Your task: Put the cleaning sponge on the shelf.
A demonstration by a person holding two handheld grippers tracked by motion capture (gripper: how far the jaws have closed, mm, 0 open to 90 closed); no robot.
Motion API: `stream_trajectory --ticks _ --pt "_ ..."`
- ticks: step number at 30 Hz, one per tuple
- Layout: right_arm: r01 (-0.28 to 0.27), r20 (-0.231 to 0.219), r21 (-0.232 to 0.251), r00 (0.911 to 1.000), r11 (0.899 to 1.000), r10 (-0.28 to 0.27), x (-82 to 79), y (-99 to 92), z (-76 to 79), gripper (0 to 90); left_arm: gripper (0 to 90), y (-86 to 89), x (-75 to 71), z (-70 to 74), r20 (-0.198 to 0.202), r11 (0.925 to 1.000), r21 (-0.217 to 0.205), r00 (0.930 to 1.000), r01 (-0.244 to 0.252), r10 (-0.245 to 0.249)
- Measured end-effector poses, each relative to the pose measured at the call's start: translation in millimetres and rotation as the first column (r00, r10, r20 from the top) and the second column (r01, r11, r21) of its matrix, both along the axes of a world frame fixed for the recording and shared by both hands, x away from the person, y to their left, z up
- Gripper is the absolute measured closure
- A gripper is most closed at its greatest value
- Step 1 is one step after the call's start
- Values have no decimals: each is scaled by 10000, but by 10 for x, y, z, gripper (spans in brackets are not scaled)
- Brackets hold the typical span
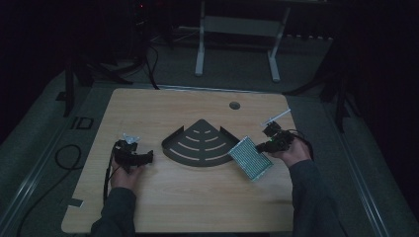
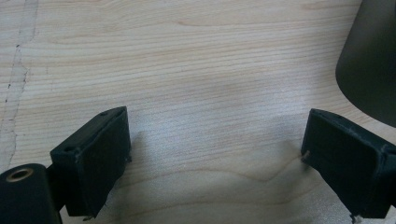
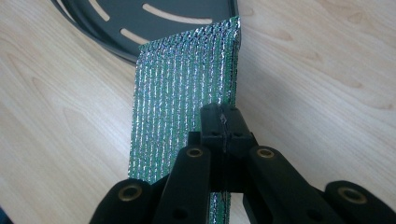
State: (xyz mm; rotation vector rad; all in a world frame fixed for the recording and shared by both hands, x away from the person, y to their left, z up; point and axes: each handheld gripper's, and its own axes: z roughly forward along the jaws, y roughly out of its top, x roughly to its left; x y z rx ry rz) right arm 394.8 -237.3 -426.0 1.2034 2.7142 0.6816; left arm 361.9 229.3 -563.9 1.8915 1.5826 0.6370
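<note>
The foil pouch [image 1: 251,158] is a flat rectangle with a glittering green and silver surface, ribbed in fine parallel lines, and one long edge looks folded or doubled. In the high view it lies at about four o'clock from the dark fan-shaped slotted tray [image 1: 200,144] at the middle of the worktop [image 1: 197,207], its upper corner just beside or touching the tray's right rim. The right gripper [image 1: 262,146] has its fingers [image 3: 223,122] pressed tight together on the pouch's edge, pinching the thin sheet between them. The right hand [image 1: 291,152] comes in from five o'clock, forearm angled up the worktop and the gripper aimed toward nine o'clock. The left gripper [image 1: 143,158] lies low over bare wood at nine o'clock from the tray, its fingers [image 2: 93,158] spread wide with nothing between them, the left hand [image 1: 126,173] behind it.
</note>
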Motion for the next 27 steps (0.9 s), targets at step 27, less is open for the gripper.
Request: stream_trajectory --ticks 27 --pt "-341 394 203 9987 9992 332 259 189 68 898 84 -4 2 -1 11 10000 -30 10000 -27 27"
